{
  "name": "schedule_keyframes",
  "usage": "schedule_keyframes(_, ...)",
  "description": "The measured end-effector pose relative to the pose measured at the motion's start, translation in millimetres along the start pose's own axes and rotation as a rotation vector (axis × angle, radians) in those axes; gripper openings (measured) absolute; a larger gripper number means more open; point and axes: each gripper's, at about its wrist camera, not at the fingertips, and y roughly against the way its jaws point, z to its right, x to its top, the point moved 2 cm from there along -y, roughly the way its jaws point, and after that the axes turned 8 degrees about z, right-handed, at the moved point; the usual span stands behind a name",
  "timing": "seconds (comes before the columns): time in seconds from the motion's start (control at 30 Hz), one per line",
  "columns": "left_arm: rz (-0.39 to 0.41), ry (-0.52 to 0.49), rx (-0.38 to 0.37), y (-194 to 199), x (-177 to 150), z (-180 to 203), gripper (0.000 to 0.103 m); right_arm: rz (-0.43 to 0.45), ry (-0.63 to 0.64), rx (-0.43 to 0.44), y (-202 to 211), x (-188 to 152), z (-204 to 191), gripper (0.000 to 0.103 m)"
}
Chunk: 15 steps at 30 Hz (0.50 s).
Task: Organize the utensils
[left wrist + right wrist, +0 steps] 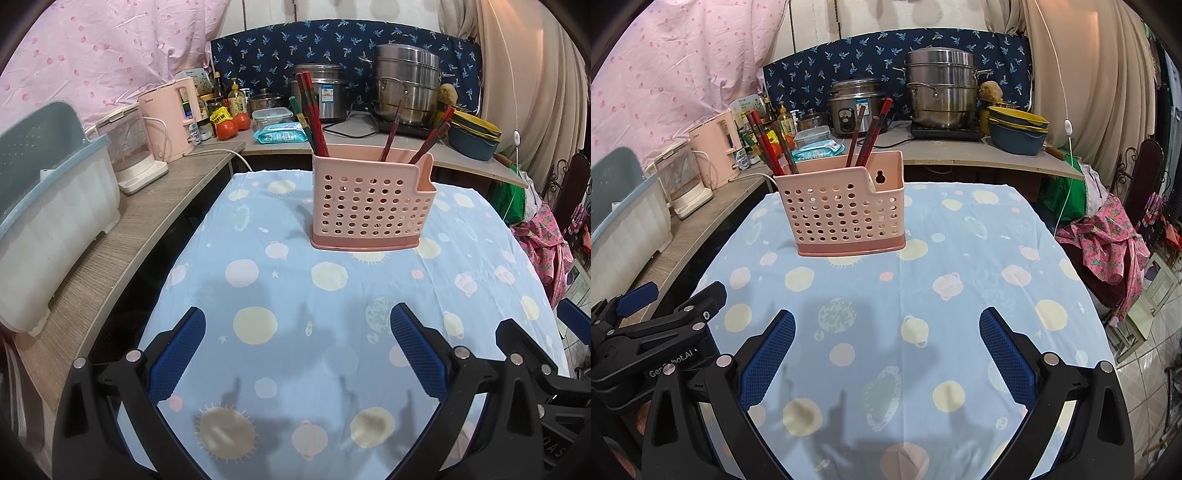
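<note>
The pink perforated utensil holder point(371, 203) stands upright on the blue planet-print tablecloth point(295, 295), toward the table's far edge, at 12 o'clock from both grippers. Red and dark chopsticks point(314, 114) lean out of it: one bundle at its left end, the others toward the right. In the right wrist view, a keyhole-shaped hanging slot point(879, 177) shows in the holder's raised back wall.

The left gripper point(297, 328) hovers over the near cloth with its blue-padded fingers point(177, 354) spread wide and holding nothing. The right gripper point(886, 328) is likewise spread and empty. The left unit's housing, at 9 o'clock in the right wrist view, carries partly readable lettering ending in ".AI".

Open cloth lies between grippers and holder. A wooden counter point(110, 258) borders the table at 9 o'clock, carrying a pink kettle point(170, 118) with small illegible branding. A rice cooker point(855, 107) with an unreadable blue label stands at 12 o'clock.
</note>
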Motion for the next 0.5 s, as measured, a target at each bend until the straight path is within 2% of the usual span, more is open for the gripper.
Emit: schedule_keyframes(0.5, -0.006, 0.002, -0.002, -3.2, -1.4, 1.6, 0.096, -0.003, -0.002, -0.001, -1.0, -1.9, -1.8, 0.096)
